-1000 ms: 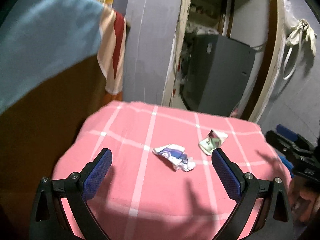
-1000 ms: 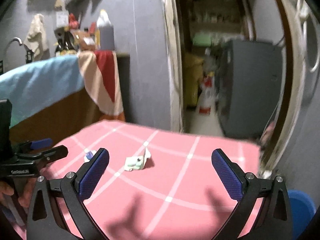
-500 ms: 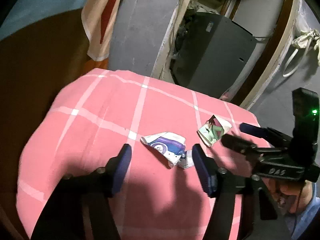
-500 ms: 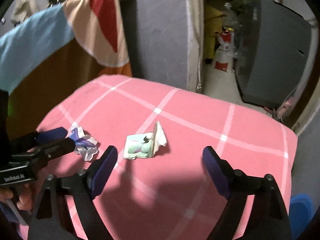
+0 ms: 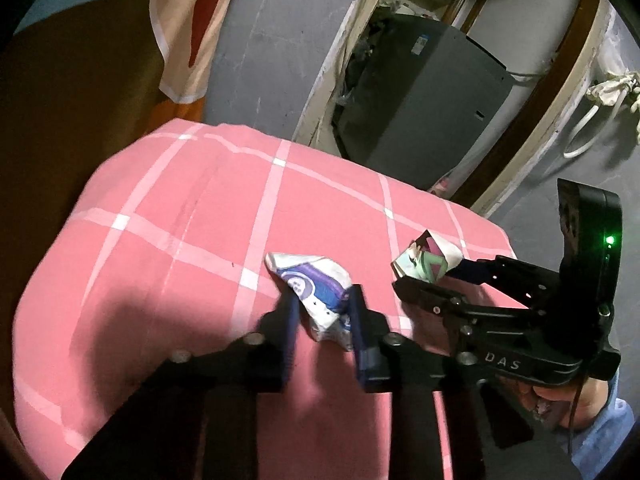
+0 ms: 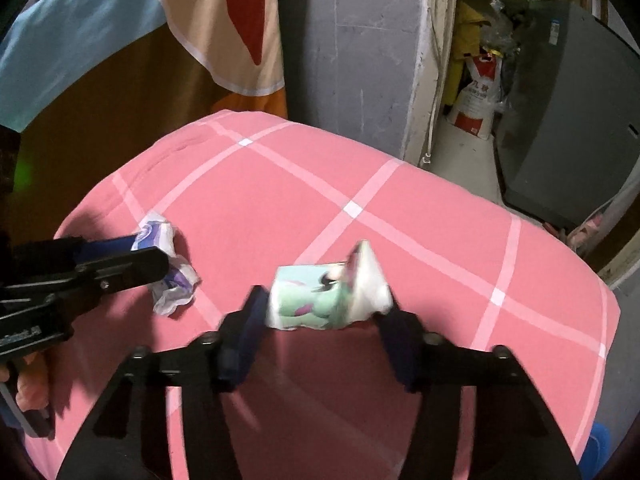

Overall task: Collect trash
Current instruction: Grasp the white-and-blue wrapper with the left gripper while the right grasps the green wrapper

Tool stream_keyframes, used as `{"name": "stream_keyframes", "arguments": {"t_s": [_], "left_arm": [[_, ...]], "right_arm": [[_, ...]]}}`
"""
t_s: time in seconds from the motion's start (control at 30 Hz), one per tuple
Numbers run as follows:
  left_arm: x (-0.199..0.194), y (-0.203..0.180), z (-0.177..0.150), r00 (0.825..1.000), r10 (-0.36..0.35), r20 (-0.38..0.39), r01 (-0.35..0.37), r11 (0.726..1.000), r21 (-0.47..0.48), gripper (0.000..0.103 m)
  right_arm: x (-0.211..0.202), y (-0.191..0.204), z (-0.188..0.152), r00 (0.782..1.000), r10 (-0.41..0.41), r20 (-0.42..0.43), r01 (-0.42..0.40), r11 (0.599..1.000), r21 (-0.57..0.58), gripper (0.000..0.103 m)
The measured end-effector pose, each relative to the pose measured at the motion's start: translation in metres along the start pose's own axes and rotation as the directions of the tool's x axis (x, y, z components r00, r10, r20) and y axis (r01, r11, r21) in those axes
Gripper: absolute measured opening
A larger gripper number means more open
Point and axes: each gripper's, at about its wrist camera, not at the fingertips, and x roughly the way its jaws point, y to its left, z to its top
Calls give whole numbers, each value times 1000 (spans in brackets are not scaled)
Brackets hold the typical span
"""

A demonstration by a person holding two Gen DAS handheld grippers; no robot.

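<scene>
Two grippers, two pieces of trash, one pink checked worktop.

Left gripper: pitched downward, its jaws have just been closing and now stand narrow on either side of the white-and-purple wrapper, pads against its crumpled sides. The wrapper lies on the worktop near its middle, extending toward 11 o'clock beyond the jaw tips.

Right gripper: also pitched downward, its jaws have just been closing to a middling width with the green-and-white wrapper between them; both pads meet its ends. In the left view this gripper enters from 3 o'clock, with its wrapper at its tip. Part of a hand shows beneath its body.

In the right view the left gripper enters from 9 o'clock, over its wrapper.

Beyond the worktop, at 12 to 2 o'clock: one grey wall, one doorway with a grey appliance and one white sack. At 10 o'clock hangs one striped cloth.
</scene>
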Motion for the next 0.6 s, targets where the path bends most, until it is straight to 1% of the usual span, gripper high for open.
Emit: {"name": "stream_keyframes", "arguments": {"t_s": [0.07, 0.17, 0.37, 0.5, 0.6], "left_arm": [[0, 0, 0, 1000, -10, -1, 10, 1000, -9, 13], [-1, -3, -1, 1000, -15, -1, 15, 1000, -10, 11], [-6, -12, -4, 999, -36, 16, 36, 999, -15, 8], [-17, -22, -7, 996, -61, 60, 61, 998, 4, 8], [-28, -36, -9, 992, -78, 104, 75, 997, 35, 8]], "right_arm": [[1, 1, 0, 1000, 1, 1, -1, 1000, -2, 41], [-1, 1, 0, 1000, 3, 8, -3, 1000, -1, 35], [-17, -2, -6, 998, -13, 53, 12, 1000, 16, 34], [-43, -4, -16, 991, -34, 129, 31, 999, 23, 34], [-66, -6, -30, 978, -60, 200, 56, 998, 30, 34]]}}
